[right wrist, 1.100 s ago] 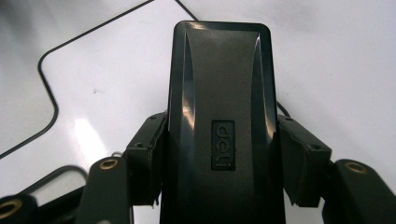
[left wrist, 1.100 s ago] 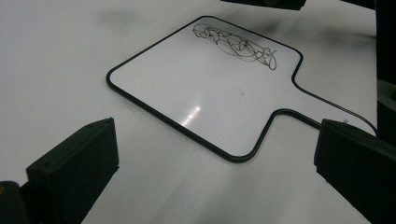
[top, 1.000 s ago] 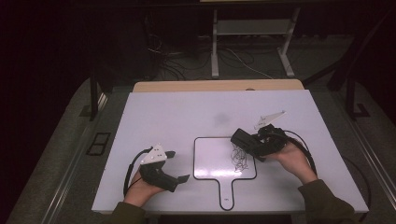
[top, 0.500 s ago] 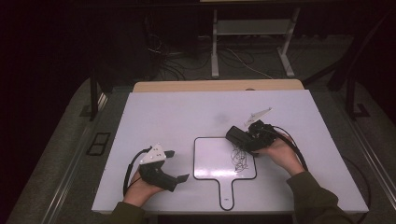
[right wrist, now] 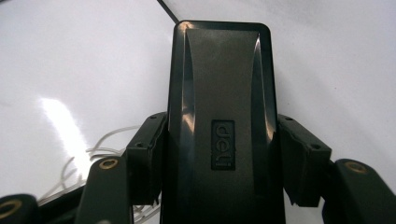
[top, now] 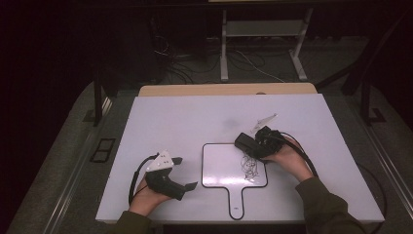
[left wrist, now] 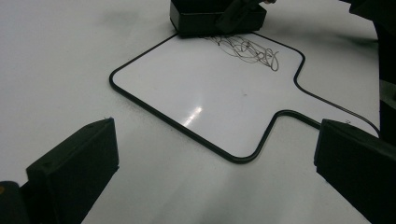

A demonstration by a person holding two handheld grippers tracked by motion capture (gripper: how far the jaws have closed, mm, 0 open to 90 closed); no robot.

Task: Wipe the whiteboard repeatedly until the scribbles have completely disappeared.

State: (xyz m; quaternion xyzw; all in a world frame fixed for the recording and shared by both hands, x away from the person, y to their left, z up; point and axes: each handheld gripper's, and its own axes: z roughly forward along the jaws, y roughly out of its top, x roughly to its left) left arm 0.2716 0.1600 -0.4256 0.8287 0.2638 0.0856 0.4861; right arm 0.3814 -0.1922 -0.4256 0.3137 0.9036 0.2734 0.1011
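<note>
A paddle-shaped whiteboard [top: 221, 168] [left wrist: 210, 102] with a black rim lies flat on the white table, and a black scribble [top: 249, 165] [left wrist: 245, 48] marks its right part. My right gripper [top: 253, 145] [right wrist: 219, 158] is shut on a black eraser [top: 245, 142] [right wrist: 219, 93] [left wrist: 215, 18], its pads [right wrist: 147, 154] pressing both long sides. The eraser sits at the board's upper right corner, just above the scribble. My left gripper [top: 186, 172] [left wrist: 217, 154] rests on the table left of the board, open, with nothing between its jaws.
The white table [top: 195, 117] has a wooden strip [top: 224, 89] along its far edge. A metal stand [top: 263, 44] and loose cables [top: 185, 58] lie on the dark floor beyond. A small white piece [top: 263, 120] lies behind the right hand.
My right gripper has carried the eraser leftward and down onto the board's upper right corner. The left gripper has stayed where it was.
</note>
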